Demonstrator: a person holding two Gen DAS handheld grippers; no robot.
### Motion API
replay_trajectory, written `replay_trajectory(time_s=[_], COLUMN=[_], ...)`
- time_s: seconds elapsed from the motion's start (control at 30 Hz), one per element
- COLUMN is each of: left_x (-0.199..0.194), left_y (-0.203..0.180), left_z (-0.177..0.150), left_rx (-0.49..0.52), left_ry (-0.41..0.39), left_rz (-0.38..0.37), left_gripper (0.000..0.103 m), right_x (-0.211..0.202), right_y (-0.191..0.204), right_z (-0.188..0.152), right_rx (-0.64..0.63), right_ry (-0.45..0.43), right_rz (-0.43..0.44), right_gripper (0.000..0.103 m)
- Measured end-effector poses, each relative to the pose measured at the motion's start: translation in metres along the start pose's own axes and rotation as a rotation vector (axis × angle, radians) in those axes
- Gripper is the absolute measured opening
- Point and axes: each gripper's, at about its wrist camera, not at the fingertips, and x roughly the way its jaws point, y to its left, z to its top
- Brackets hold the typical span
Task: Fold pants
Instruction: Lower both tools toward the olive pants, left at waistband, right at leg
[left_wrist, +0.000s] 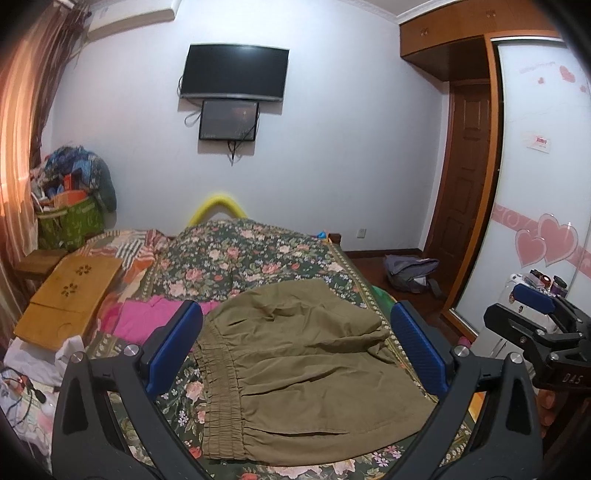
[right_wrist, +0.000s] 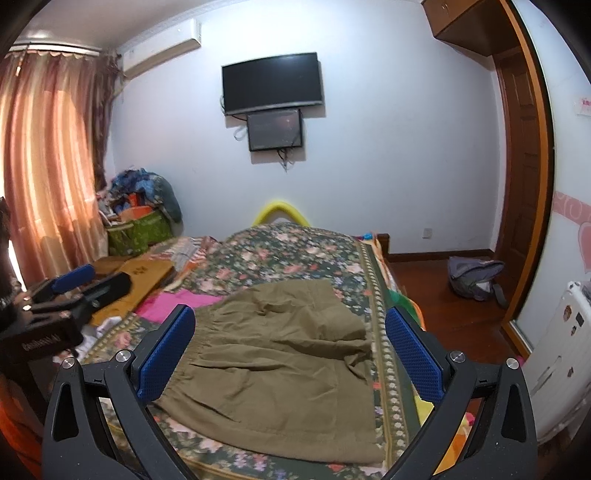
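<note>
The left gripper (left_wrist: 291, 349) hangs above the near end of the bed (left_wrist: 343, 266) with its blue-padded jaws spread wide, holding nothing and touching nothing. The pants (left_wrist: 295, 369), olive and folded into a squat bundle, lie flat on the floral bedspread toward the bed's right edge, the gathered waistband (left_wrist: 218, 387) turned to the left and a loose fold bunched at the top right. Left of them a pink cloth (left_wrist: 147, 314) rests on the bedspread, just beside the waistband end, and farther left a wooden lap tray (left_wrist: 70, 295) sits along the bed's left edge, with a green bag (left_wrist: 70, 221) heaped with clothes beyond it in the corner. The right gripper (right_wrist: 290, 349) is likewise wide open and empty, held over the same bundle, which shows between its fingers without contact. Off the bed's right edge, a grey backpack (right_wrist: 474, 277) lies on the wooden floor near the door.
</note>
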Motion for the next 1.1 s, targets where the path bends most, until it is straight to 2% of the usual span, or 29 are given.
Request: replay_trajectory(time_s=[0.27,0.53,0.6,0.77,0.9,1.0,1.1], left_x=[0.069,0.152,0.178,0.221,0.253,0.274,0.297], left_y=[0.03,0.074,0.092,0.13,0.155,0.171,0.19], left_z=[-0.005,-0.01,-0.012,-0.016,-0.022,-0.029,-0.04], left_rx=[0.0,0.022,0.002,-0.053,-0.033,-0.026,-0.038], left_ry=[0.126,0.218,0.259,0.297,0.327,0.358,0.413], left_rz=[0.051,0.132,0.14,0.188,0.225,0.226,0.248], left_gripper=[0.103,0.103,0.103,0.103,0.103,0.103,0.103], right_x=[0.046,0.103,0.117,0.162,0.199,0.23,0.257], right_y=[-0.03,-0.063,-0.067,-0.076,-0.082,-0.088,-0.092], right_z=[-0.01,-0.003,0.002,0.013,0.019,0.022,0.024], right_rx=[-0.049,-0.041,-0.041,-0.061,-0.077,-0.073,-0.075], right_ry=[0.099,0.17,0.178,0.205,0.227,0.251,0.277], right_rz=[-0.069,-0.08,-0.072,-0.032,0.005,0.032,0.051], right_gripper=[0.103,0.103,0.103,0.103,0.103,0.103,0.103])
